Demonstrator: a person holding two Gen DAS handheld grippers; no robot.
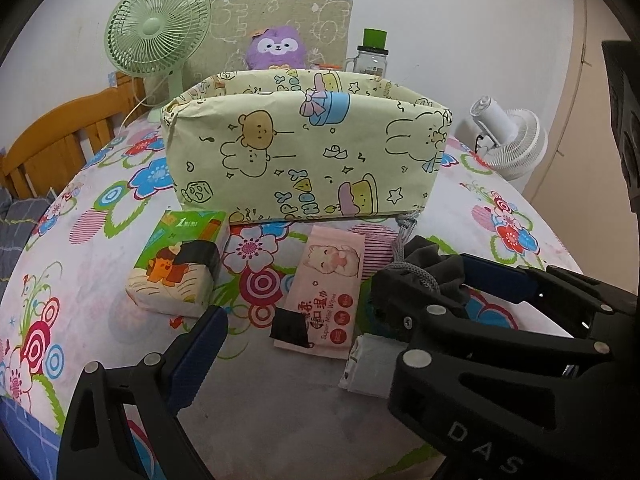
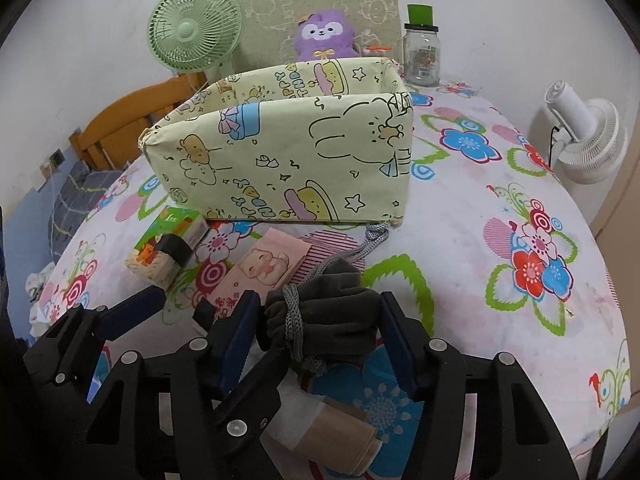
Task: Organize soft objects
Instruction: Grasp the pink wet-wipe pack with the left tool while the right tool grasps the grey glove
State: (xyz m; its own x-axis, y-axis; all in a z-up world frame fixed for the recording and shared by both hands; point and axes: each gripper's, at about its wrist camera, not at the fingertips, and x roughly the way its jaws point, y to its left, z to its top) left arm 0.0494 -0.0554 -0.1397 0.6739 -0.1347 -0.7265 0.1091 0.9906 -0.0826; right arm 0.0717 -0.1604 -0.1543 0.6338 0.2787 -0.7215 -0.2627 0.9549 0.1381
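Right gripper [image 2: 320, 332] grasping the grey drawstring pouch [image 2: 328, 304] in front of the paper-wrapped box [image 2: 288, 152].

Its fingers are clamped on the pouch, low over the flowered surface [image 2: 500, 184], with the cord trailing toward the box. The left gripper [image 1: 296, 328] hovers with fingers apart over the pink wet-wipes pack [image 1: 324, 292], the green tissue pack [image 1: 176, 264] beside it. Next, I judge, the pouch must be lifted over the box wall and released inside.

Plain white wall [image 1: 440, 8] up top, orange wooden bed frame [image 1: 60, 140] at left, mint green desk fan [image 1: 158, 26] upper left, white floor fan [image 1: 508, 140] at right, flowery bedsheet-covered worktop [image 1: 500, 208].
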